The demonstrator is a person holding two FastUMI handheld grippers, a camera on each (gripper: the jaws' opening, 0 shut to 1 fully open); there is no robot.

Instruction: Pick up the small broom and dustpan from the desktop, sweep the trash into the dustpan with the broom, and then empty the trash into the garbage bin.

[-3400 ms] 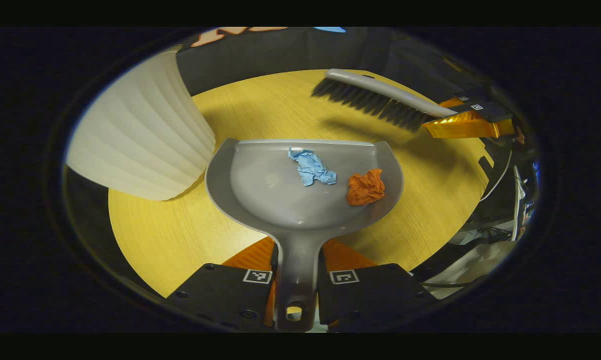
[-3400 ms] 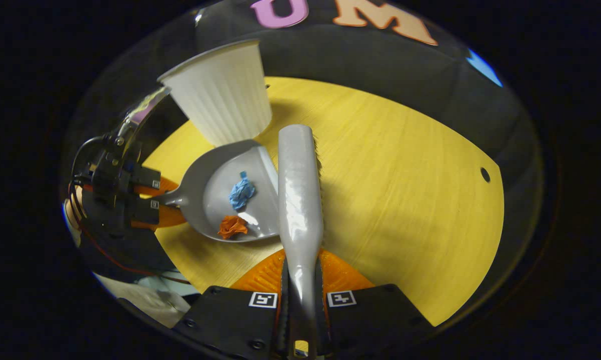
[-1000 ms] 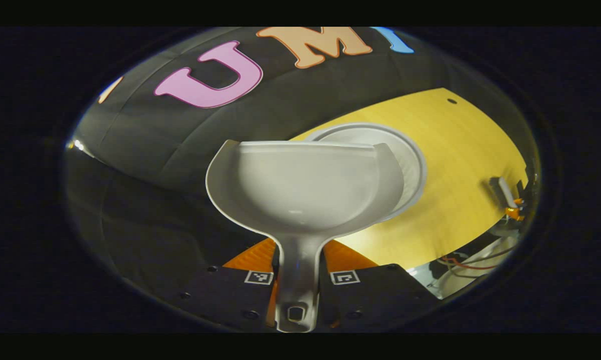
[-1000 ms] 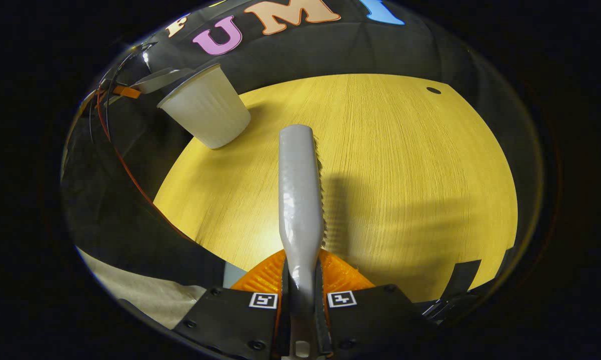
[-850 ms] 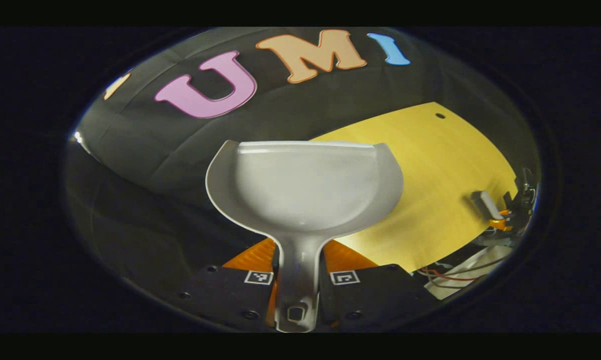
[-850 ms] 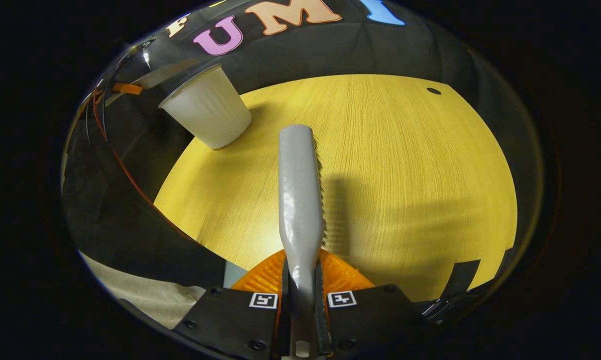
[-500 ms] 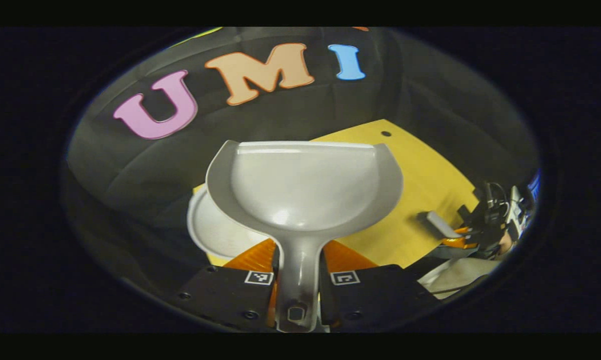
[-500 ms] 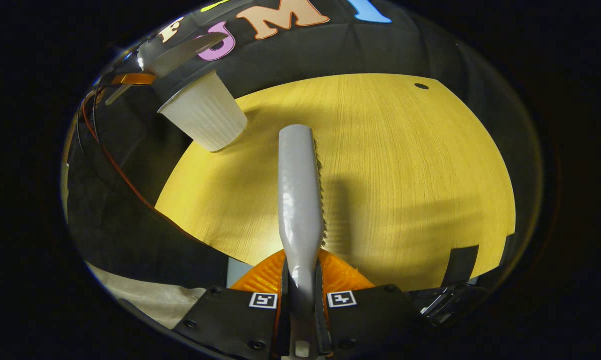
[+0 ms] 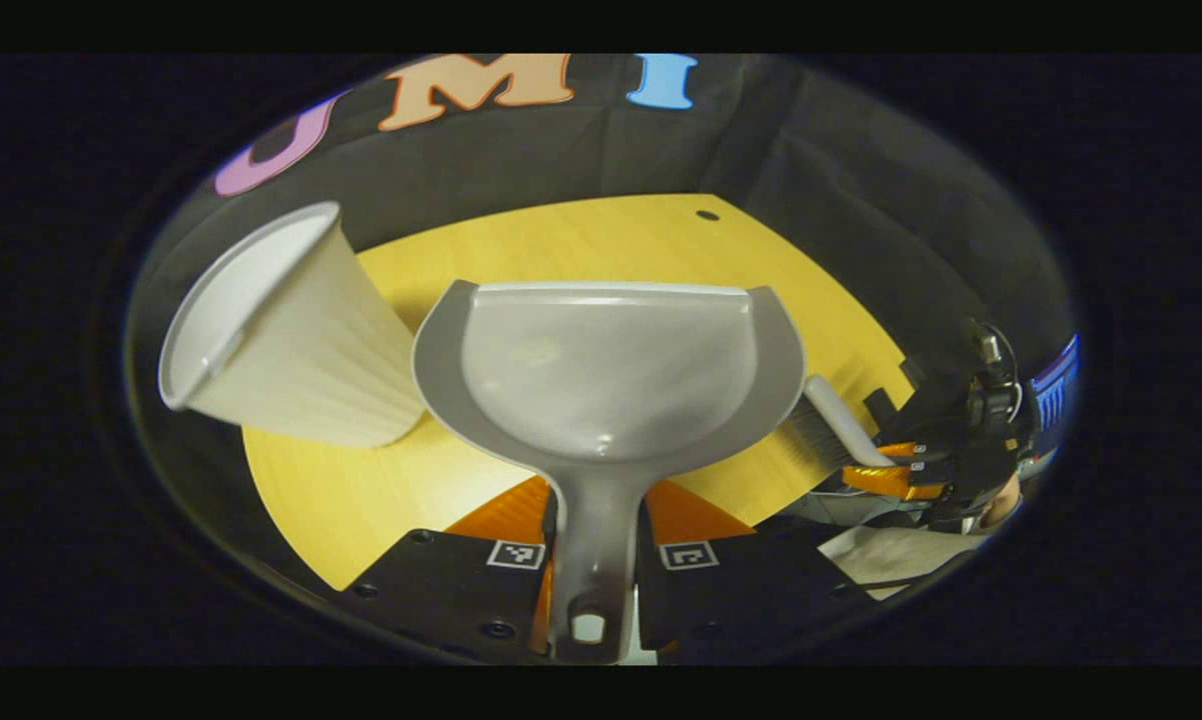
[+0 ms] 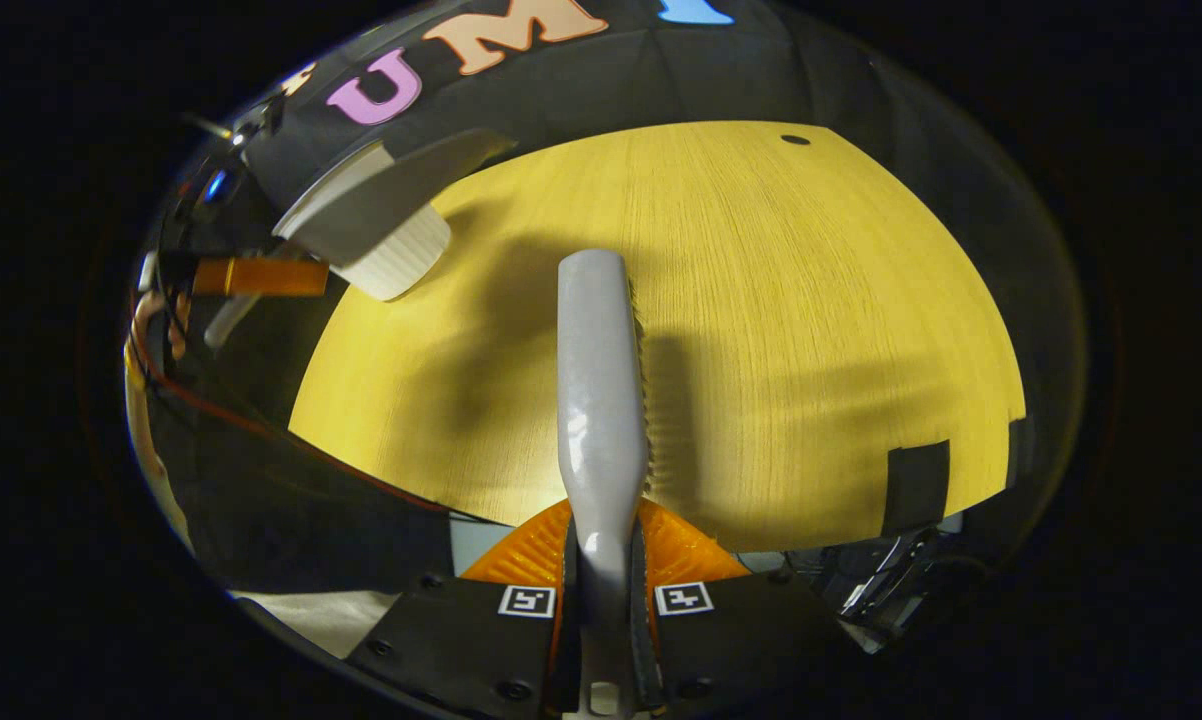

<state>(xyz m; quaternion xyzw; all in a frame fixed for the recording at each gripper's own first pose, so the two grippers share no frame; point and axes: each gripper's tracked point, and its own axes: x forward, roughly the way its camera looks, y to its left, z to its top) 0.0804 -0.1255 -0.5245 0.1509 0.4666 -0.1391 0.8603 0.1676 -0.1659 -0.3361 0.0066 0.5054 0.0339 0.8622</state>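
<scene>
1. the left gripper (image 9: 593,560) is closed tight on the thin handle of the dustpan (image 9: 606,375), a finger on each side.
2. the pan is held up in the air, and no trash shows in its scoop.
3. the white garbage bin (image 9: 291,340) stands on the yellow desktop (image 9: 581,240), just beside the pan on its left.
4. the right gripper (image 10: 601,590) is closed on the handle of the small broom (image 10: 599,380), which hangs above the desktop.
5. the bin's inside is hidden, so i cannot tell if the trash is in there.
6. the pan and broom look like light, stiff, smooth plastic that could slip, so the narrow handle is the best place to hold each one.
</scene>
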